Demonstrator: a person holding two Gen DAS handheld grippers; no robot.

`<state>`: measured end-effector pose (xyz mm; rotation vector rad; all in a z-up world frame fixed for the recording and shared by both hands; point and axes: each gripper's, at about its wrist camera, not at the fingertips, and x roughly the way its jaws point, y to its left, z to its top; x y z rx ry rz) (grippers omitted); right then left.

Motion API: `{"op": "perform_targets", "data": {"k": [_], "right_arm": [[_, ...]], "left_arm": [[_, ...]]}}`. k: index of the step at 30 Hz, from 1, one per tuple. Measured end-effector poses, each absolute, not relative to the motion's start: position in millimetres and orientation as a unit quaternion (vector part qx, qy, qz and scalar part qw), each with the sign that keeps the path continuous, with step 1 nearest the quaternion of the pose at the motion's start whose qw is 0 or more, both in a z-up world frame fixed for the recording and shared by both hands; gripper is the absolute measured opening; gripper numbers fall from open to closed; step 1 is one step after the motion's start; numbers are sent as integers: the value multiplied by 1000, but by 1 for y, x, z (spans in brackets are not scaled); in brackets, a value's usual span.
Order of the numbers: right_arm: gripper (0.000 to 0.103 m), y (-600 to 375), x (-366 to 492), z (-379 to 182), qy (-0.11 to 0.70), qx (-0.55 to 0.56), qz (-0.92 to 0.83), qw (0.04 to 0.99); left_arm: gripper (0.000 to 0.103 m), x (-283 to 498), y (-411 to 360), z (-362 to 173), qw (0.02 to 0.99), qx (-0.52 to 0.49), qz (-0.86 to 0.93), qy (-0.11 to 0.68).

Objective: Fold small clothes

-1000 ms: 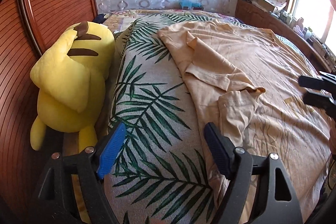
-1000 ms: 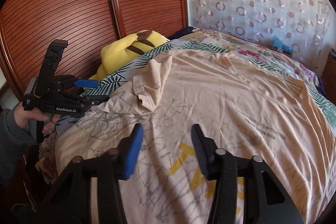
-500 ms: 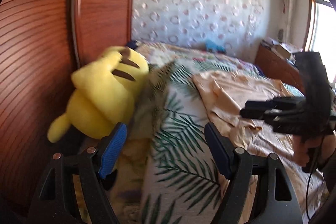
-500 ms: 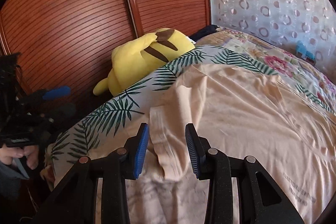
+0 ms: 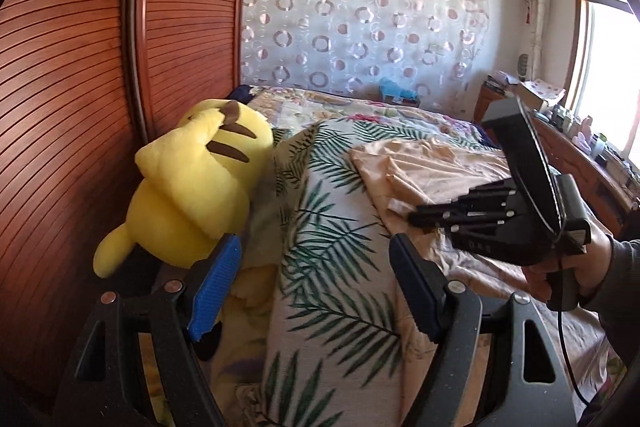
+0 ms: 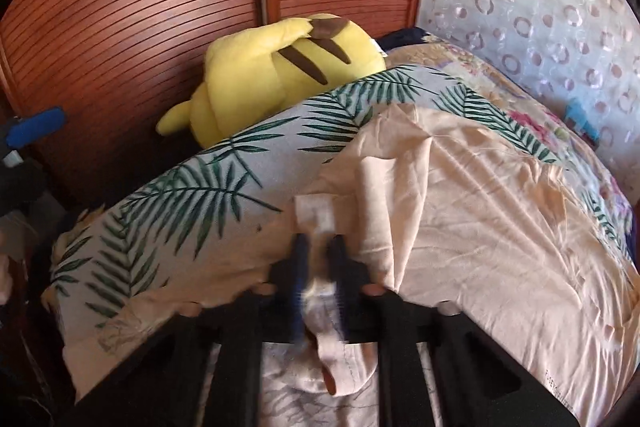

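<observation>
A peach T-shirt (image 5: 420,163) (image 6: 480,207) lies spread on the bed, with its sleeve folded over near the left edge. My right gripper (image 6: 318,247) is shut on a bunched fold of that sleeve, and cloth shows between the blue pads. In the left wrist view the right gripper (image 5: 416,217) reaches in from the right, held by a hand (image 5: 560,267), its tips on the shirt's edge. My left gripper (image 5: 314,247) hangs open over the leaf-print bedcover (image 5: 320,227), left of the shirt, with nothing between its fingers.
A big yellow plush toy (image 5: 200,187) (image 6: 280,67) lies between the bed and the brown slatted wardrobe doors (image 5: 80,67). A wooden sideboard (image 5: 600,167) with small items runs under the window on the right. A patterned curtain hangs behind the bed.
My right gripper moved left across the shirt to the folded sleeve and closed on it. My left gripper lifted and drew back off the shirt, staying open.
</observation>
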<state>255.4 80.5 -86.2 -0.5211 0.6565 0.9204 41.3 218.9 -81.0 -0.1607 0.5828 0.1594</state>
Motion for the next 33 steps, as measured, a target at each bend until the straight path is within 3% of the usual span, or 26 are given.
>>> {"op": "perform_targets", "data": {"k": [10, 20, 23, 25, 28, 33], "right_arm": [[3, 8, 271, -57, 283, -156, 365, 873], [6, -12, 284, -66, 319, -153, 315, 881], [21, -13, 274, -63, 312, -165, 317, 880], [52, -28, 269, -60, 307, -162, 321, 881], [56, -49, 261, -63, 311, -150, 324, 881], [56, -88, 232, -68, 322, -132, 327, 878]], "left_arm": [[78, 53, 191, -88, 949, -69, 55, 301], [78, 67, 173, -92, 946, -61, 38, 316], [78, 73, 166, -94, 945, -57, 28, 322], [78, 77, 162, -96, 943, -56, 13, 327], [72, 88, 154, -99, 939, -61, -18, 338], [52, 112, 141, -109, 924, -56, -42, 377]]}}
